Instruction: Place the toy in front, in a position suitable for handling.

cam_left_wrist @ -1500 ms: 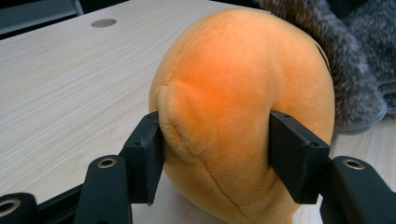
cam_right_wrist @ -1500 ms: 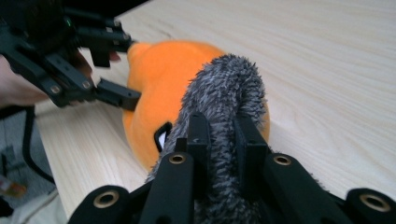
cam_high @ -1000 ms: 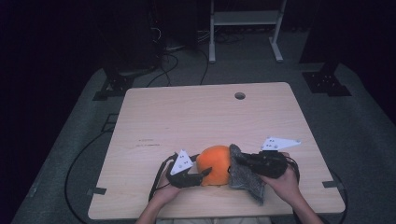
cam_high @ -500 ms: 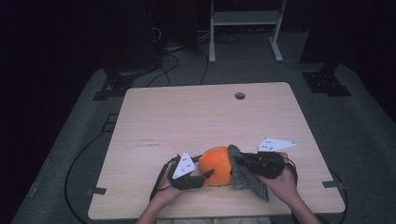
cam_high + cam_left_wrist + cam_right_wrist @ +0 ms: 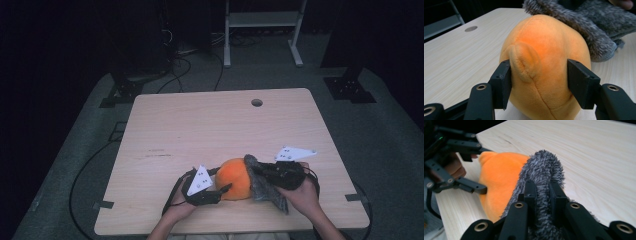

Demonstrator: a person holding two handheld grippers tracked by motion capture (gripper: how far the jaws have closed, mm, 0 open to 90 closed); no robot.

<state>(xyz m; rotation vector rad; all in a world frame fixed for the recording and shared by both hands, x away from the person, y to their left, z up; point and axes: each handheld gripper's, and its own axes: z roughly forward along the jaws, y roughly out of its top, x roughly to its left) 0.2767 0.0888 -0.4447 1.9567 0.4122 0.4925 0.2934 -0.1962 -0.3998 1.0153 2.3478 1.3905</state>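
Orange plush toy between left gripper jaws, grey fuzzy cloth in right gripper.

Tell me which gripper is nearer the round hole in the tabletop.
Right. The right gripper, clamped on the grey fuzzy cloth, sits almost straight below the hole in the high view; the left gripper, gripping the orange plush, lies lower and leftward.

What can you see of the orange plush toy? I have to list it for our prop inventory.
The orange plush toy is a rounded, soft, short-piled shape with stitched seams and a small ear-like flap. It sits on the wooden table near the person's edge. The left gripper clamps it, a finger on each side. A grey fuzzy cloth, pinched by the right gripper, drapes over its far side.
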